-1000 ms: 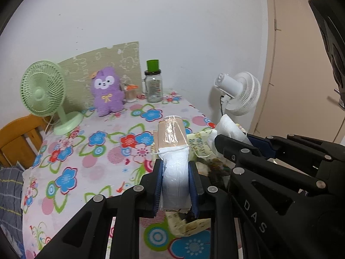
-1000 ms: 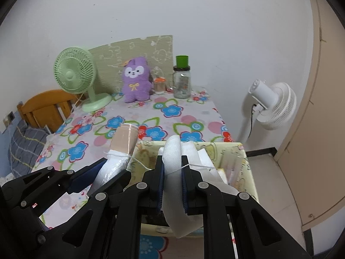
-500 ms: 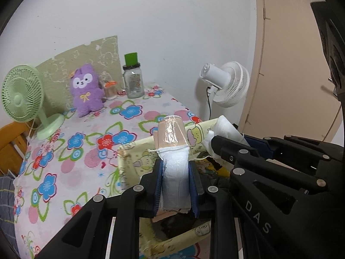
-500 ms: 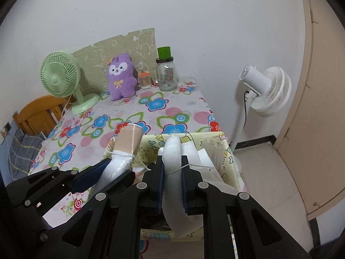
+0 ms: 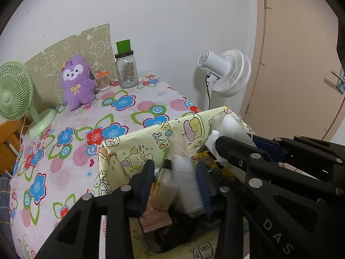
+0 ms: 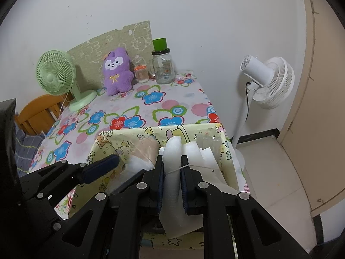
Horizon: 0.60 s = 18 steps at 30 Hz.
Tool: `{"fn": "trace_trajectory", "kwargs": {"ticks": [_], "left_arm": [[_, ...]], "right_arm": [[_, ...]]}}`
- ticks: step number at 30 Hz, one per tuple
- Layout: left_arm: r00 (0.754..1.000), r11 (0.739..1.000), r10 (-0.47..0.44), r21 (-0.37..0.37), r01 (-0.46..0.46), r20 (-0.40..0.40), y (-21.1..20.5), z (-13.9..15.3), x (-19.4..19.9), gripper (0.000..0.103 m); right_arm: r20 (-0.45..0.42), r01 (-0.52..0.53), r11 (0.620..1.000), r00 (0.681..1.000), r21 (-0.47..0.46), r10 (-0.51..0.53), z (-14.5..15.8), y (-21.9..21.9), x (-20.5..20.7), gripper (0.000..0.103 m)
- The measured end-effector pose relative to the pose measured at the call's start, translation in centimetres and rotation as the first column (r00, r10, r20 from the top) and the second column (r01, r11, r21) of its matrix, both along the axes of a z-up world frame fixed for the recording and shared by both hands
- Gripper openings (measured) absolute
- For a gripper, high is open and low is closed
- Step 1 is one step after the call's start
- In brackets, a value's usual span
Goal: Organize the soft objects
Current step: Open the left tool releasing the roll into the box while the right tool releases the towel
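Observation:
A yellow cartoon-print storage box (image 5: 138, 151) stands at the near right edge of the flowered table; it also shows in the right wrist view (image 6: 120, 142). My left gripper (image 5: 175, 179) is open over the box, and the white-and-tan rolled bundle (image 5: 183, 172) is blurred between its spread fingers, loose. My right gripper (image 6: 172, 172) is shut on a white foam roll (image 6: 172, 151) tied with string, held over the box. The left gripper (image 6: 103, 168) shows at the left in the right wrist view.
A purple plush toy (image 6: 117, 71), a green desk fan (image 6: 56, 75), a glass jar with a green cap (image 6: 162, 64) and a small swab container (image 6: 141, 74) stand at the table's back. A white floor fan (image 6: 267, 79) stands to the right, beside a beige door (image 5: 301, 54).
Both grippers moved right and down over the box. My left gripper opened and let go of the rolled bundle, which is dropping into the box. The right gripper stays shut on the foam roll.

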State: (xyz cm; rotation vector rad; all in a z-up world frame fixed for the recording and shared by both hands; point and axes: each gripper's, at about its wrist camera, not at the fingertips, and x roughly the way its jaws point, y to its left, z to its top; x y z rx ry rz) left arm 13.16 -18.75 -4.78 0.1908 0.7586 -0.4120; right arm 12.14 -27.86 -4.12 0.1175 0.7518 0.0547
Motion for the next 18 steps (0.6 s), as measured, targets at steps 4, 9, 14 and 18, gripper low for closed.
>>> {"fn": "trace_trajectory", "kwargs": {"ticks": [4, 9, 14, 18], "left_arm": [[1.0, 1.0, 0.01, -0.004, -0.01, 0.0, 0.5, 0.1, 0.1, 0.066], [1.0, 1.0, 0.023, -0.003, -0.023, 0.008, 1.4, 0.4, 0.0, 0.079], [0.999, 0.999, 0.044, 0.006, -0.044, 0.013, 2.4, 0.4, 0.1, 0.084], [0.998, 0.998, 0.064, 0.022, -0.064, 0.008, 3.1, 0.1, 0.3, 0.086]], "right_arm": [[0.0, -0.015, 1.0, 1.0, 0.0, 0.015, 0.0, 0.5, 0.2, 0.016], [0.001, -0.033, 0.999, 0.999, 0.001, 0.033, 0.1, 1.3, 0.4, 0.016], [0.004, -0.057, 0.998, 0.998, 0.008, 0.057, 0.1, 2.4, 0.5, 0.016], [0.0, -0.074, 0.997, 0.997, 0.024, 0.074, -0.3, 3.0, 0.8, 0.016]]}}
